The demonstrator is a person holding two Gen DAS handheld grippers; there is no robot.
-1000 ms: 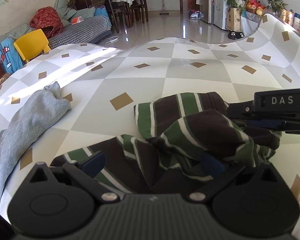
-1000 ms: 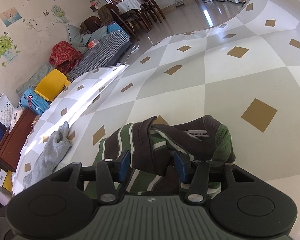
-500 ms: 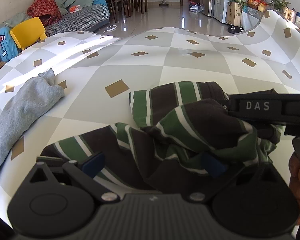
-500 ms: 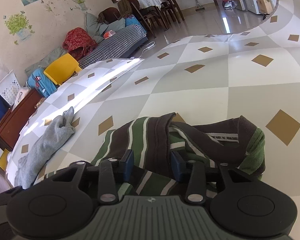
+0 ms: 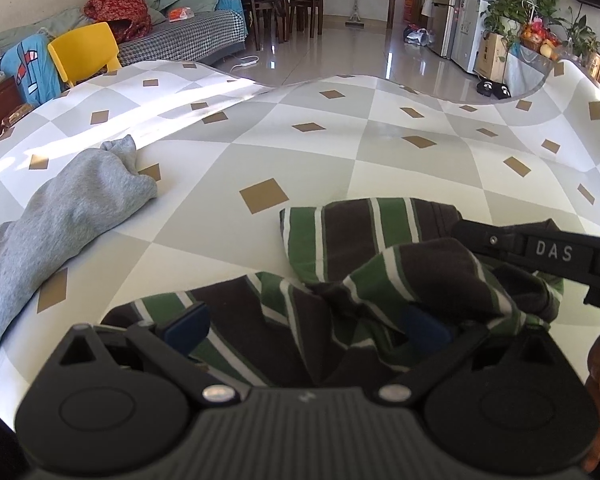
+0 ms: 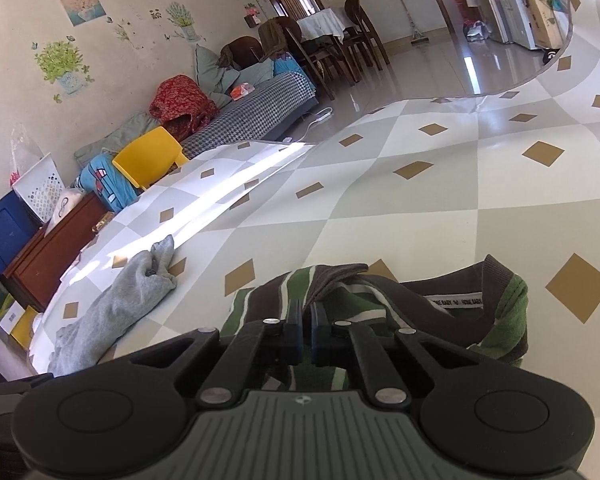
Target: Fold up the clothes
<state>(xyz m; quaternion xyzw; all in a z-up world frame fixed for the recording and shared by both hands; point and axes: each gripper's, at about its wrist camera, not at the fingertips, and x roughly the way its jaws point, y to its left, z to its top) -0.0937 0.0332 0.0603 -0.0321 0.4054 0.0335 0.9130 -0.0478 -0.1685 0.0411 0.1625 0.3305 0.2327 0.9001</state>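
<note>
Your striped shirt (image 5: 380, 264) lies crumpled on the bench (image 5: 340, 152), so folding has barely begun. Your right claw (image 6: 306, 332) has just pinched shut on fabric near the collar; your left claw (image 5: 304, 326) gapes wide over the bunched cloth, gripping nothing. The grey garment (image 5: 60, 216) waits untouched.

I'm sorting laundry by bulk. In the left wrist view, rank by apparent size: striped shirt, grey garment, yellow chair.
1. striped shirt and grey garment: they look alike in size, and both run out of view.
2. yellow chair: smallest, though it stands farther off.
</note>
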